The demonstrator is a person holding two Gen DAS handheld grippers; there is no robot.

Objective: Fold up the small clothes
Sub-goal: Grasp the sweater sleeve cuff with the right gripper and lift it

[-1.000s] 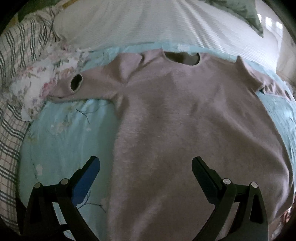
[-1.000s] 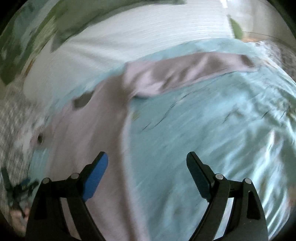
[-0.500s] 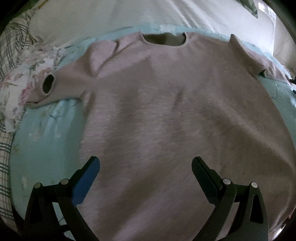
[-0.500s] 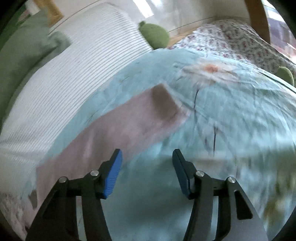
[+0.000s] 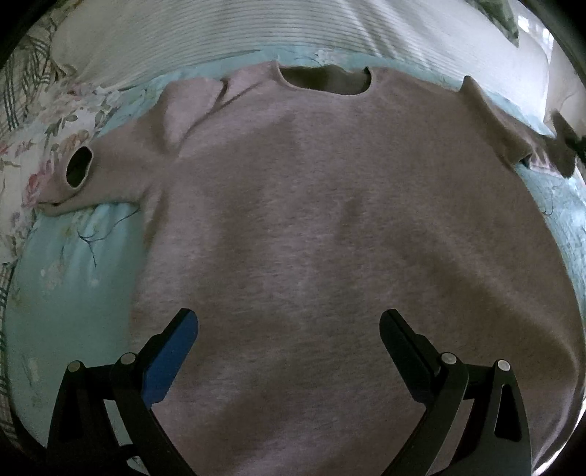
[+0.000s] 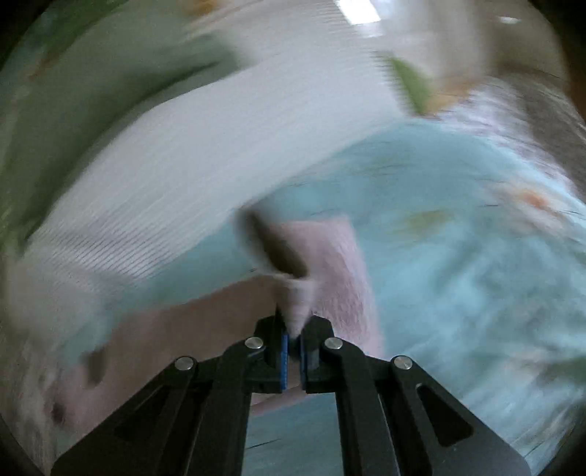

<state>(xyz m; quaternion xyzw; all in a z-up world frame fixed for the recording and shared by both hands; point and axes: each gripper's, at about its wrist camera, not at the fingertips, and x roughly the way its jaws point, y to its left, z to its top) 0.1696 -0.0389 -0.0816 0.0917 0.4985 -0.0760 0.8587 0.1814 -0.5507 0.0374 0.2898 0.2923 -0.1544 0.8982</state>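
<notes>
A pale mauve sweater [image 5: 322, 234] lies flat, front up, on a light blue floral bedsheet [image 5: 69, 278], neckline at the far side. Its left sleeve [image 5: 110, 164] reaches out to the left with the cuff opening showing. My left gripper [image 5: 289, 329] is open and empty, hovering over the lower body of the sweater. My right gripper [image 6: 293, 331] is shut on the cuff end of the right sleeve [image 6: 329, 263], which is bunched between the pads and lifted off the sheet; this view is motion-blurred.
A white striped pillow [image 5: 227, 33] lies beyond the neckline. A floral pillow [image 5: 33, 139] and a plaid cloth [image 5: 7, 91] lie at the left. In the right wrist view a green cushion [image 6: 91, 84] sits behind the white pillow.
My right gripper has closed on the right sleeve's cuff, having been open over it. My left gripper has moved further over the sweater body and stays open.
</notes>
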